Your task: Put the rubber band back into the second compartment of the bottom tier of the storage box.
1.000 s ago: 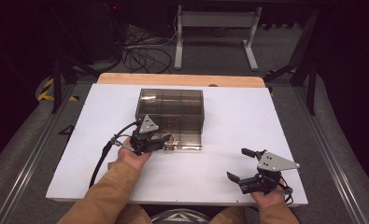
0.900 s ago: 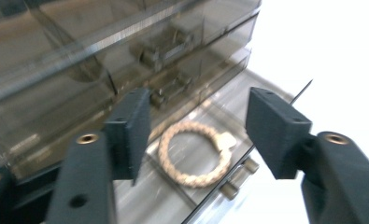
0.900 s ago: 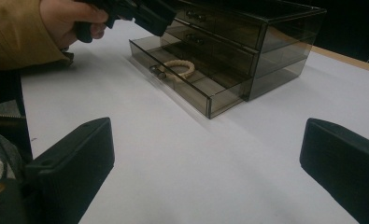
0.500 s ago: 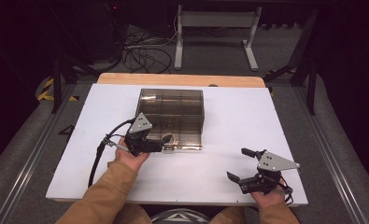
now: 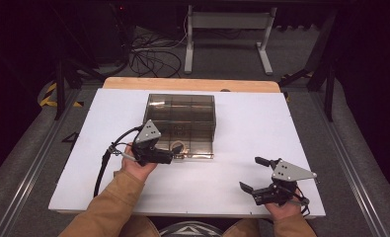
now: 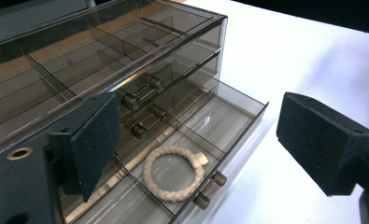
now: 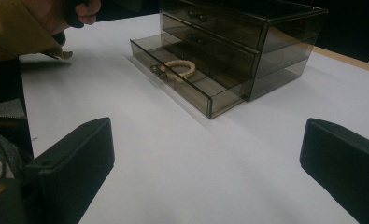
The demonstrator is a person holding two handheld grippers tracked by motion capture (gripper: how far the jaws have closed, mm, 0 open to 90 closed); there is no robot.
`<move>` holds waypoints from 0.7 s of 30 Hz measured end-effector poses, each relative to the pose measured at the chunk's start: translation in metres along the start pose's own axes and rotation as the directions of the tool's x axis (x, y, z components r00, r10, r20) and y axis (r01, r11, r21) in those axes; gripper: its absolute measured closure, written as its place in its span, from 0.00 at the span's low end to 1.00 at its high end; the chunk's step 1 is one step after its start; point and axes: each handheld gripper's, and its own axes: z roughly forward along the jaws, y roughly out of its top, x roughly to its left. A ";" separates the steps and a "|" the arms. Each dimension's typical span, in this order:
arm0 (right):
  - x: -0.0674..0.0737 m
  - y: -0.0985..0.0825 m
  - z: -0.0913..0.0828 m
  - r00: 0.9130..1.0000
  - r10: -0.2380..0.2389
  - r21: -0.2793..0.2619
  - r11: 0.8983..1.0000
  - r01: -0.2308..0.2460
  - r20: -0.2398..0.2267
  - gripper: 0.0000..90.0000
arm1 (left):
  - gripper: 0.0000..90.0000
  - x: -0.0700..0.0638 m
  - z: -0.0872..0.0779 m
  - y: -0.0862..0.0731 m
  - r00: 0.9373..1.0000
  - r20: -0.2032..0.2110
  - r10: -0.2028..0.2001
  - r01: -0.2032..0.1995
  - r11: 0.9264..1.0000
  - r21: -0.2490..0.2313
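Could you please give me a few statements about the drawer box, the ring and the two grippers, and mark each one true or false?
1. The bottom drawer of the smoky clear drawer box is pulled out. True.
2. The braided ring lies on the white table beside the box. False: it lies inside the open bottom drawer, in a compartment just behind the drawer's front.
3. The left gripper holds the ring. False: its jaws stand apart above the drawer, with nothing pressed between the pads.
4. The right gripper is open, away from the box. True.
5. The upper two drawers are pulled out too. False: they are pushed in.
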 end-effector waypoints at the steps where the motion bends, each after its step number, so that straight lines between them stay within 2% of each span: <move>1: 0.000 0.000 0.000 1.000 0.000 0.000 1.000 0.000 0.001 0.04 | 0.15 0.001 -0.001 0.000 1.000 0.007 -0.002 0.002 1.000 -0.002; 9: 0.000 0.000 0.001 1.000 -0.001 0.002 1.000 0.001 0.000 0.04 | 0.11 0.001 -0.005 0.002 0.999 0.032 -0.016 0.016 1.000 -0.026; 13: 0.000 0.000 0.000 1.000 -0.001 0.000 1.000 0.001 -0.003 0.04 | 0.09 0.000 -0.007 0.003 0.998 0.060 -0.018 0.020 0.999 -0.042; 21: 0.000 0.000 0.000 1.000 -0.001 -0.002 1.000 0.001 -0.005 0.04 | 0.03 -0.001 -0.021 0.005 0.998 0.069 0.010 -0.004 0.997 -0.079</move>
